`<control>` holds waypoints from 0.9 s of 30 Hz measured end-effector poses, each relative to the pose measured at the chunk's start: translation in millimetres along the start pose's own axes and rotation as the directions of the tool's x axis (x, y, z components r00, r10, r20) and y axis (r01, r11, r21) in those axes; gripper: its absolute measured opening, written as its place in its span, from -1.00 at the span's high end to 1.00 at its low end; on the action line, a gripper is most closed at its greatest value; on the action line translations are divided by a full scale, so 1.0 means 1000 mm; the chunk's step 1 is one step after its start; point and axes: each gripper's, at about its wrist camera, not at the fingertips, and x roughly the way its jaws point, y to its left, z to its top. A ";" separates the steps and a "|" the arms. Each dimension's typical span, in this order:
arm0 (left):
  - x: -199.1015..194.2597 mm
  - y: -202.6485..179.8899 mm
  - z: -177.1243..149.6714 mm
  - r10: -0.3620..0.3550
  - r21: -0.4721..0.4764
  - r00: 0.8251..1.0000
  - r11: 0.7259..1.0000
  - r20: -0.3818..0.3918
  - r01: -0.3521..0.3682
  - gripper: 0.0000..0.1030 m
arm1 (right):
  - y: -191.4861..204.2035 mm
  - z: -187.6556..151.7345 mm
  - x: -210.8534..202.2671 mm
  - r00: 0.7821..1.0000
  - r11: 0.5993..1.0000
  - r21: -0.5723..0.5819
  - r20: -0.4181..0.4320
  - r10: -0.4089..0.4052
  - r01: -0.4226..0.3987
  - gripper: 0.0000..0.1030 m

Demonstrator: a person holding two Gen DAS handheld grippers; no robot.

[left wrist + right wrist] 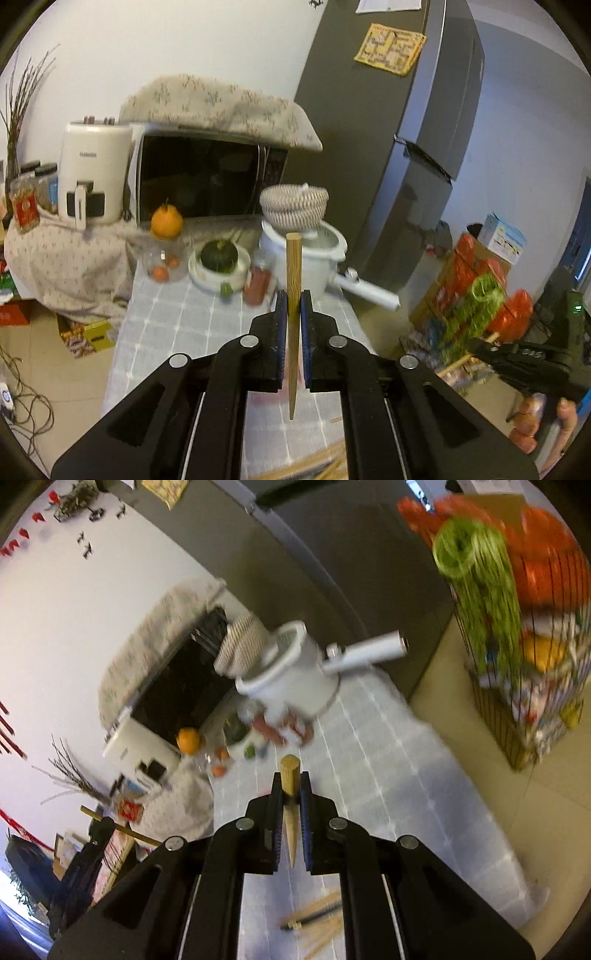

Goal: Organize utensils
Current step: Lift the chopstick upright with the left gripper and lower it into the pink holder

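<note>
Left claw (pixel 294 306) pinching one chopstick (pixel 293 295); right claw (pixel 290 786) pinching another chopstick (pixel 290 781). Loose chopstick pile (pixel 317 919) showing clearer in right view, uncountable.

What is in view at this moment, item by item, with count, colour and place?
held chopsticks: two, light wood, one clamped in the left gripper, one in the right
loose chopsticks: a small pile, wood plus one dark, on the table below the grippers
table: one, grey checked cloth
pot: one, white, long handle, far end of the table, woven mats on top
squash: one, dark green, in a white bowl
orange fruit: one, on a clear jar
microwave: one, black door, cloth-covered
air fryer: one, white, left of the microwave
fridge: one, grey, behind the table
left gripper: black, blue pads, shut
right gripper: black, blue pads, shut
</note>
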 end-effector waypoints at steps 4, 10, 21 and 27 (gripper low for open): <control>0.023 0.000 0.014 0.033 -0.008 0.999 0.999 0.025 -0.033 0.88 | 0.015 0.027 0.001 0.999 1.000 -0.014 0.052 0.011 -0.011 0.83; 0.075 0.014 0.006 0.077 -0.050 0.997 0.996 -0.005 -0.077 0.88 | 0.031 0.048 0.027 0.996 0.999 -0.038 0.084 0.026 -0.023 0.83; 0.126 0.035 -0.054 0.079 -0.060 0.991 0.995 -0.105 -0.086 0.75 | 0.047 0.037 0.098 0.999 0.997 -0.081 0.033 0.022 -0.020 0.83; 0.072 0.045 -0.050 0.094 -0.103 0.995 0.990 0.018 -0.092 0.57 | 0.057 0.026 0.115 1.000 0.991 -0.131 0.022 0.012 -0.009 0.83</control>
